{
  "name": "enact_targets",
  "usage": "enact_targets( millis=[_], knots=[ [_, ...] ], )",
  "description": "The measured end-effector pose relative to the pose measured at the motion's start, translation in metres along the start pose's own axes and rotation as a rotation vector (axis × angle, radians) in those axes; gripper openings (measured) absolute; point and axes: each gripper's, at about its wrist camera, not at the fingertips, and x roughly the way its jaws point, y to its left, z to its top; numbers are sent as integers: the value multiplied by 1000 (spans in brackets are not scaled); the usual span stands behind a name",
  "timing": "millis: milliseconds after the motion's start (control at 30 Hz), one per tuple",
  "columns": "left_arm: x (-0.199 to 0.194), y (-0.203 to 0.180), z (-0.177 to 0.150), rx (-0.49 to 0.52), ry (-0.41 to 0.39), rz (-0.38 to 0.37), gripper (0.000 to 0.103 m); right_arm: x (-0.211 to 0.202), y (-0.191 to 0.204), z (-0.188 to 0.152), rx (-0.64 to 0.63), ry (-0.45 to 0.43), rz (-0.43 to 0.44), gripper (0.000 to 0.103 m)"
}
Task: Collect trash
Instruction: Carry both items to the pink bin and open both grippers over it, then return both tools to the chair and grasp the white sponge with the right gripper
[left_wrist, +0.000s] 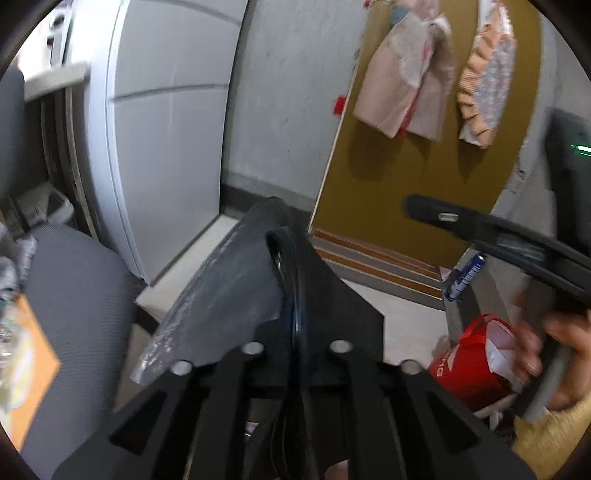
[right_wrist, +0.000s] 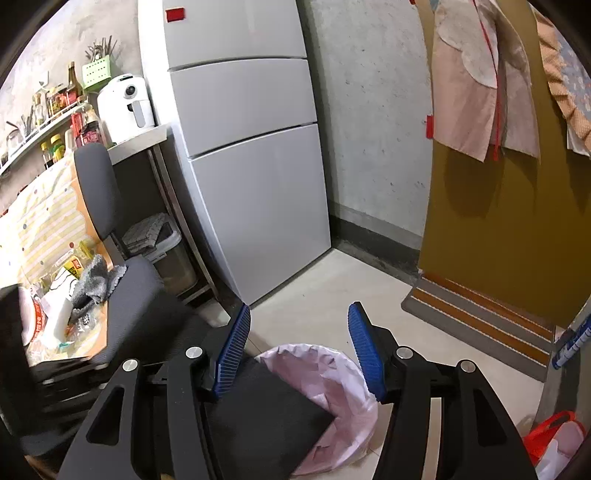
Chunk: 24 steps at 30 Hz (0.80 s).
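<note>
Trash bin (right_wrist: 343, 373) with the pink liner sits on the floor at the bottom middle of the right wrist view, right under the right gripper (right_wrist: 299, 310). That gripper's blue pads (right_wrist: 364, 347) stand wide apart with nothing between them, just pale floor tiles and the bin below. A flat black slab (right_wrist: 266, 410) lies over the left part of the bin's mouth, with its right corner down against the liner.

Over in the left wrist view things are pretty blurry. The left gripper (left_wrist: 284, 236) has its jaws narrow, nearly together, and a dark grey sheet with crinkly clear film on it (left_wrist: 221, 291) lies along the left finger, reaching from the tip down to the lower left. Honestly can't tell if the pads are actually pinching it or if it's just resting there. At the right edge of that view a hand (left_wrist: 565, 347) grips the other tool, and a red bag (left_wrist: 469, 365) sits just below and left of it.

More loose stuff is on the table (right_wrist: 92, 343) at the left of the right wrist view: wrappers (right_wrist: 74, 266), a grey cloth (right_wrist: 94, 280) and a white block (right_wrist: 59, 314). A grey chair (right_wrist: 140, 295) stands beside that table, with the white fridge (right_wrist: 251, 155) behind it.
</note>
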Motion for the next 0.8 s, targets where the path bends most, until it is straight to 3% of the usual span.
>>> enact_targets(
  millis=[33,67,167,267,467,633,800],
  knots=[
    [10,2,0,-1,6,12,35,3,-4,-2,5,9,-1,57],
    [23,5,0,1,10,37,43,4,-5,-4,8,14,-3,57],
    [55,9,-4,41,83,101,43,10,-6,-8,5,40,-9,57],
    [59,13,-13,72,101,167,43,16,-3,-13,-11,58,-14,57],
    [30,31,-17,35,69,230,43,26,6,-16,-10,88,6,57],
    [-4,47,-15,-15,21,285,43,17,28,-15,-51,62,58,57],
    [-41,66,-26,-60,-10,381,43,14,55,-20,-83,78,108,57]
  ],
)
